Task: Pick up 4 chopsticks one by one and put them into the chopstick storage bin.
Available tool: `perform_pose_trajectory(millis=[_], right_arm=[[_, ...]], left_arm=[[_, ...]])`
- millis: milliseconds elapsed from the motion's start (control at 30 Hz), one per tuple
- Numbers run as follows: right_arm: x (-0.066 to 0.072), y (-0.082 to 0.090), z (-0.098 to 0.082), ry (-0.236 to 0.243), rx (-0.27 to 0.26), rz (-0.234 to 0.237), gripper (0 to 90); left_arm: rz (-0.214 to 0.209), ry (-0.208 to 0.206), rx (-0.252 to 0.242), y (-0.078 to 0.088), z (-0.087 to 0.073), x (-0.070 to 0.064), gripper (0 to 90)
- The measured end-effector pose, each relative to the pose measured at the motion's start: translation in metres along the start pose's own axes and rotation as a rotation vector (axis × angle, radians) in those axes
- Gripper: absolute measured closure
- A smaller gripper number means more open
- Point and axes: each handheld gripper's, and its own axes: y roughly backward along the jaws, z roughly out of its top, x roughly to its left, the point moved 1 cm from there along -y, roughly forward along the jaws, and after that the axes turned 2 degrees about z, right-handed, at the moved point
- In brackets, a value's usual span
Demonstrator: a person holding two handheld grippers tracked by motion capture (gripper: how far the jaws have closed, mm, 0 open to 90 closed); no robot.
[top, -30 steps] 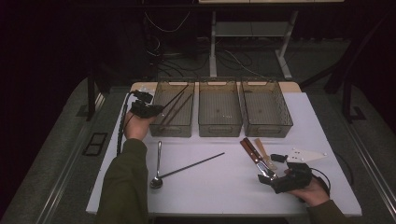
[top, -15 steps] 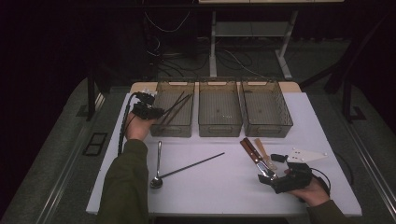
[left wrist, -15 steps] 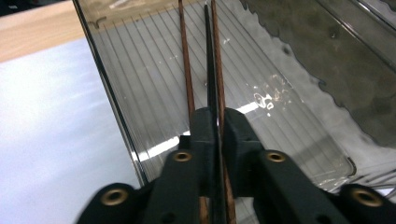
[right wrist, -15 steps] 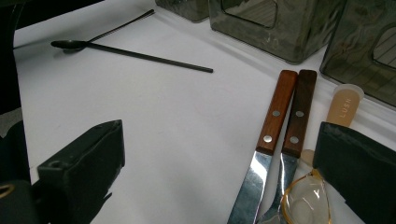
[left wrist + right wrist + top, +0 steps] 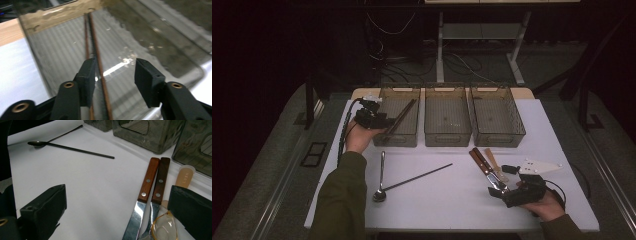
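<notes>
My left gripper [image 5: 373, 118] hovers over the near left corner of the left clear bin [image 5: 394, 139]. In the left gripper view its jaws [image 5: 115, 61] have just been opening and stand apart. A pair of brown chopsticks [image 5: 93, 45] lies along the bin floor by the left pad, and neither pad presses on it. My right gripper [image 5: 499, 190] rests at the near right of the white table. Its jaws [image 5: 117, 210] are wide open around the blades of two wooden-handled knives [image 5: 152, 182], touching neither. A tan plastic spoon [image 5: 185, 175] lies beside the knives.
A middle bin [image 5: 447, 136] and a right bin [image 5: 498, 138] stand in a row with the left one. A metal spoon [image 5: 381, 175] and a single dark stick [image 5: 422, 176] lie on the white table [image 5: 452, 205] between my hands.
The left gripper has shifted slightly to the right at the left bin's corner. The right hand and the things on the table have not moved.
</notes>
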Motion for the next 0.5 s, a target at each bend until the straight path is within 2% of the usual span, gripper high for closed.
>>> perform_pose_trajectory(millis=[233,267,500], right_arm=[[0.000,0.000,0.000,0.001,0.001,-0.002,2.4],[0.000,0.000,0.000,0.001,0.001,-0.003,2.4],[0.001,0.000,0.000,0.003,0.002,-0.005,2.4]], left_arm=[[-0.075,-0.042,-0.057,0.014,0.000,-0.016,36.1],[-0.082,-0.061,-0.068,0.017,-0.001,-0.019,35.5],[-0.134,-0.111,-0.109,0.032,-0.007,-0.043,29.9]])
